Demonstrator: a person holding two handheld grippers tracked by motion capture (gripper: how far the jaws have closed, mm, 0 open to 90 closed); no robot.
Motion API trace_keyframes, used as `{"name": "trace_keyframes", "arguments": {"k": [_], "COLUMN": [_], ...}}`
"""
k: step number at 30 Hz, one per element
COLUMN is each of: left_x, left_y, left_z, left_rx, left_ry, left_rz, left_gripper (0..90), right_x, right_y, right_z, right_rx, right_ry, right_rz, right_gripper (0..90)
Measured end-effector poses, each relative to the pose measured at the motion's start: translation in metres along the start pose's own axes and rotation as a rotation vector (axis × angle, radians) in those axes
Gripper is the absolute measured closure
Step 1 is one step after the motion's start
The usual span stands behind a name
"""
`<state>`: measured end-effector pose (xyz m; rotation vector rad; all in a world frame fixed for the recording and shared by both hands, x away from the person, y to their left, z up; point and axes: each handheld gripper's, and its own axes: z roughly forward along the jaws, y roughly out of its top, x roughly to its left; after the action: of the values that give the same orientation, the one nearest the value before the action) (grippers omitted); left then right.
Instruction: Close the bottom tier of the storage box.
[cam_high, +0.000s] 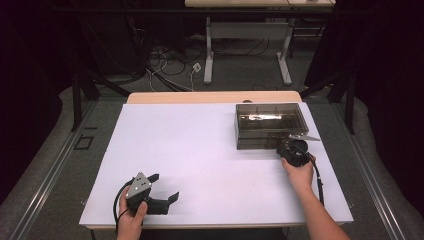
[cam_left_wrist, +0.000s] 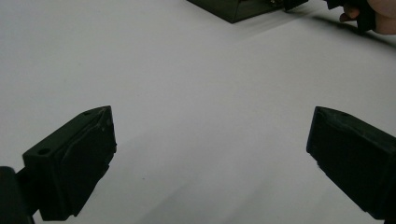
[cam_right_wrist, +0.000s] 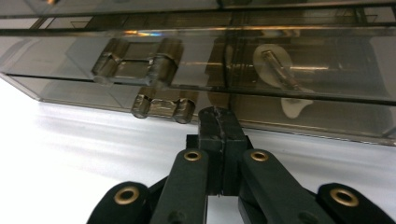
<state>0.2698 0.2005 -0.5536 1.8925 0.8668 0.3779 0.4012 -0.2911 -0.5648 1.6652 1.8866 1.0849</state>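
White table (cam_high: 200, 150), 1 box (cam_high: 270, 125), 2 grippers

No readable text, label, brand, number or sign showing anywhere. Smoky plastic box (cam_high: 269, 125) carrying no print. White bench (cam_high: 200, 155) showing no marks. Left claw (cam_left_wrist: 210, 154) and right claw (cam_right_wrist: 219, 122) bearing no lettering.
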Motion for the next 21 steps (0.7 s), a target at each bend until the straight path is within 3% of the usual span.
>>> {"name": "trace_keyframes", "arguments": {"k": [11,21], "left_x": [0.000,0.003], "left_y": [0.001,0.002], "left_z": [0.000,0.003], "left_rx": [-0.003,0.001], "left_ry": [-0.001,-0.012], "left_rz": [-0.001,-0.004], "left_gripper": [1.7,1.7], "right_x": [0.004,0.009], "right_y": [-0.001,0.000], "right_z": [-0.001,-0.013], "right_rx": [-0.004,-0.030], "right_ry": [0.016,0.039], "right_rz": [-0.010,-0.037], "right_gripper": [89.4,71.6]}}
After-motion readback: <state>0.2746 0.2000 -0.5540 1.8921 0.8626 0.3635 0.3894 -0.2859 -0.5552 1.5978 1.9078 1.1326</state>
